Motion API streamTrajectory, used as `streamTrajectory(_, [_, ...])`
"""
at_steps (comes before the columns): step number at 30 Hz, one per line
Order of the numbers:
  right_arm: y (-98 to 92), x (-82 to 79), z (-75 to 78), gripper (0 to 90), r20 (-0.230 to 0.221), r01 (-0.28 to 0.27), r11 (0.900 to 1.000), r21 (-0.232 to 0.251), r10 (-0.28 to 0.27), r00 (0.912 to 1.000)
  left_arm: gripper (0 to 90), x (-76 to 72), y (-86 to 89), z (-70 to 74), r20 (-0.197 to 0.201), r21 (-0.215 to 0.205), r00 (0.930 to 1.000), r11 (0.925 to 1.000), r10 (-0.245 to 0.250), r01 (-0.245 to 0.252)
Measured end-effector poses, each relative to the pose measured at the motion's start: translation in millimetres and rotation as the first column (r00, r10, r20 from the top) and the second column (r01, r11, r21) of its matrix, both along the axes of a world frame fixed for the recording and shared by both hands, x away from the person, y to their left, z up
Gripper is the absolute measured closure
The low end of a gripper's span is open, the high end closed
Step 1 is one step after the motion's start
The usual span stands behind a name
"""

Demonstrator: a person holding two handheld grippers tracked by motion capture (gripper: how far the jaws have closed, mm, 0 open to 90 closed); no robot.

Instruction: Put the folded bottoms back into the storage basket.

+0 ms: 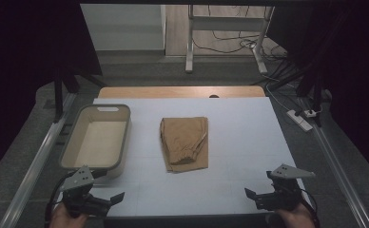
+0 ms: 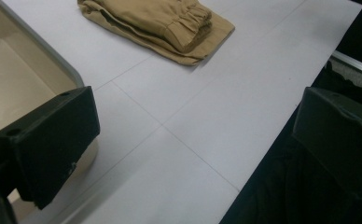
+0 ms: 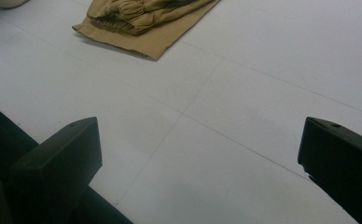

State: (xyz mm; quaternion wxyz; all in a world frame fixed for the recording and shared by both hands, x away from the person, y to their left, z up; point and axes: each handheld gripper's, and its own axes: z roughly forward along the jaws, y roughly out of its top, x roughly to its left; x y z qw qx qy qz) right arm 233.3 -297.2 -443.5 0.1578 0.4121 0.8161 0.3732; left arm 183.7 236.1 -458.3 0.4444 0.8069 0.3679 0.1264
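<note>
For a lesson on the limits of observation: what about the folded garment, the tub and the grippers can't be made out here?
- Folded tan garment: far end cut off by the top edge in both gripper views.
- Beige tub: near corner hidden behind the left gripper in the high view.
- Right gripper: too dim for detail.

1. I read this as a lab or recording workspace, not a home.
2. The counter point(image 1: 249, 142) wears a white gridded sheet, ringed by dark curtains point(image 1: 25, 57).
3. A power strip point(image 1: 300, 120) and loose cables point(image 1: 230, 45) lie on the floor beyond; a metal desk frame point(image 1: 220, 28) stands bare.
</note>
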Motion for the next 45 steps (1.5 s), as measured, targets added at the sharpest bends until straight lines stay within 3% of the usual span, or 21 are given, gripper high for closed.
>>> streamTrajectory(15, [0.4, 0.1, -0.3, 0.0, -0.001, -0.007, 1.000, 0.000, 0.007, 1.0000, 0.0, 21.9, -13.8, -1.6, -0.032, -0.033, 0.9993, 0.9993, -0.019, 0.018])
streamTrajectory(19, [0.6, -0.1, -0.2, 0.0, -0.001, -0.007, 1.000, -0.005, 0.007, 1.0000, 0.0, 29.5, -21.5, -3.0, -0.038, -0.007, 0.9991, 0.9998, -0.018, 0.018])
streamTrajectory(26, [0.9, -0.2, -0.3, 0.0, 0.000, -0.008, 1.000, -0.006, 0.008, 1.0000, 0.0, 42.1, -36.9, -4.1, -0.044, -0.010, 0.9977, 0.9986, -0.052, 0.052])
streamTrajectory(34, [1.8, -0.1, -0.5, 0.0, -0.002, -0.014, 1.000, -0.016, 0.013, 0.9999, 0.0, 54.2, -51.2, -4.1, -0.029, 0.014, 0.9985, 0.9988, -0.046, 0.047])
streamTrajectory(45, [2.5, -0.2, -0.9, 0.0, 0.003, -0.019, 0.999, -0.026, 0.019, 0.9998, 0.0, 75.6, -66.0, -9.1, -0.044, 0.012, 0.9977, 0.9986, -0.051, 0.052])
